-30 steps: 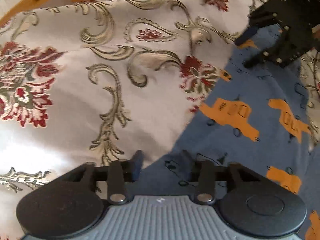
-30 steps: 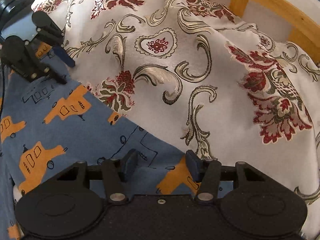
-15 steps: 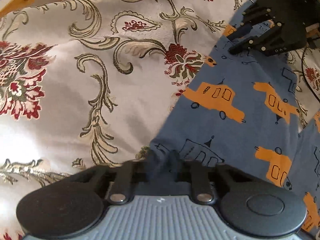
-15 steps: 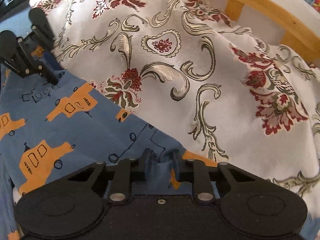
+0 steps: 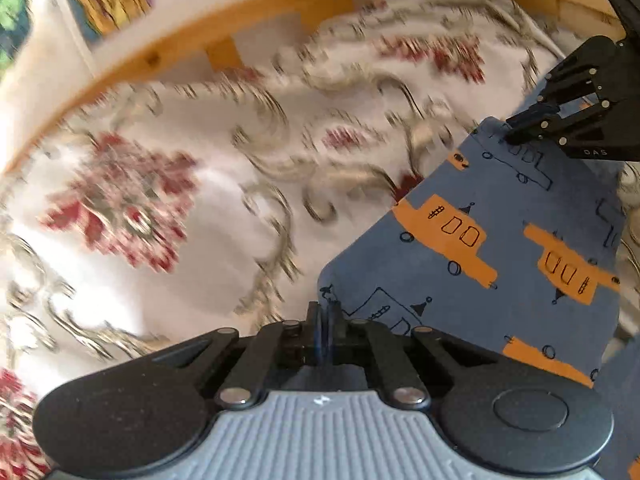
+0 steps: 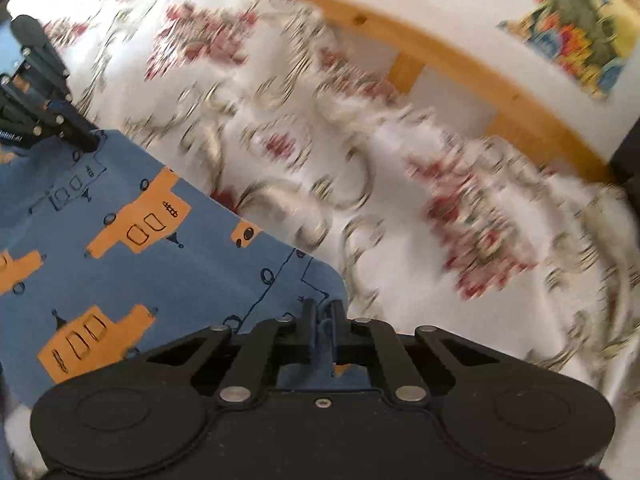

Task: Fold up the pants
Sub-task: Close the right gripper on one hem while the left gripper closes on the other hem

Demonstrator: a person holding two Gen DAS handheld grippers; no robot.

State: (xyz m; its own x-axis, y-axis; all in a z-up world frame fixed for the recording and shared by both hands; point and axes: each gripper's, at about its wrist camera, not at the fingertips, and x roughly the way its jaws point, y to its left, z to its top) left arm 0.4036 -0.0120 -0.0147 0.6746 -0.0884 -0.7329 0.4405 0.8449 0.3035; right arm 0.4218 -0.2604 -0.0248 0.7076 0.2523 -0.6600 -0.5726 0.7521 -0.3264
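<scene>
Left wrist view: the left gripper (image 5: 325,322) is pinching one corner of the pants (image 5: 500,248), fingers pressed together on the blue cloth. The pants' held edge is running away up and to the right, to the right gripper (image 5: 528,122), which is nipping the far corner. The cloth is hanging taut between the two, apparently lifted clear of the floral bedspread (image 5: 200,200), which is blurred. A wooden bed rail (image 5: 224,20) is lying beyond.

Right wrist view: the right gripper (image 6: 322,320) is clamping its own corner, fingers closed on fabric. The edge is stretching up-left to the left gripper (image 6: 86,140). Judgement: both ends being held equally, the fold is likely turning on carrying this edge forward together, toward the rail.
</scene>
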